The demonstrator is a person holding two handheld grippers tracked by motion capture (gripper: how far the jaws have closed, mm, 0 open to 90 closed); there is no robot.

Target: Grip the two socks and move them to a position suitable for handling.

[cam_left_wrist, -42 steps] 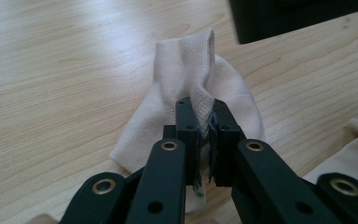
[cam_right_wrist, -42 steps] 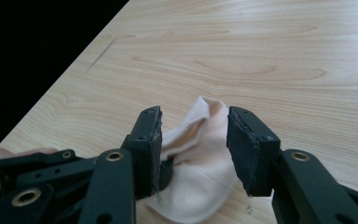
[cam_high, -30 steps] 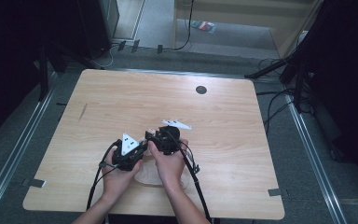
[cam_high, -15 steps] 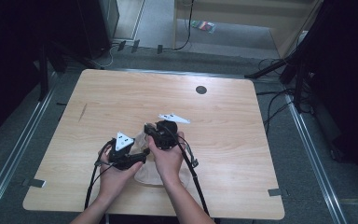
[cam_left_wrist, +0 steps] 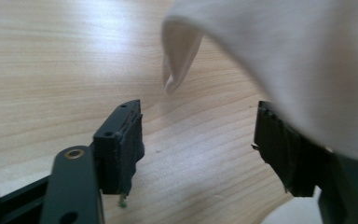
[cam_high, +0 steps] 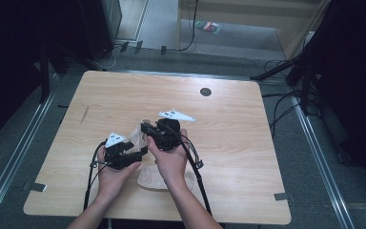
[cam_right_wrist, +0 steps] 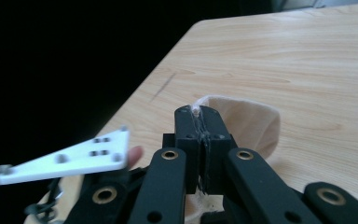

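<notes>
A beige cloth pouch lies on the wooden table near the front edge, under the person's hands. My right gripper is shut on its rim and holds that edge up; in the right gripper view the cloth opens like a mouth just beyond the pinched jaws. My left gripper sits lower, to the left, pointing at the raised cloth. Its jaws stand apart and have just been closing a little, with bare table between them. The cloth hangs above and drapes over its right-hand jaw.
A small black round hole marks the table's far side. The table's left edge drops into darkness. Cables and metal rails run along the floor around the table. A shelf unit stands behind.
The right gripper has risen, pulling the cloth edge up off the table. The left gripper has let go, opened its jaws and shifted slightly left and lower.
</notes>
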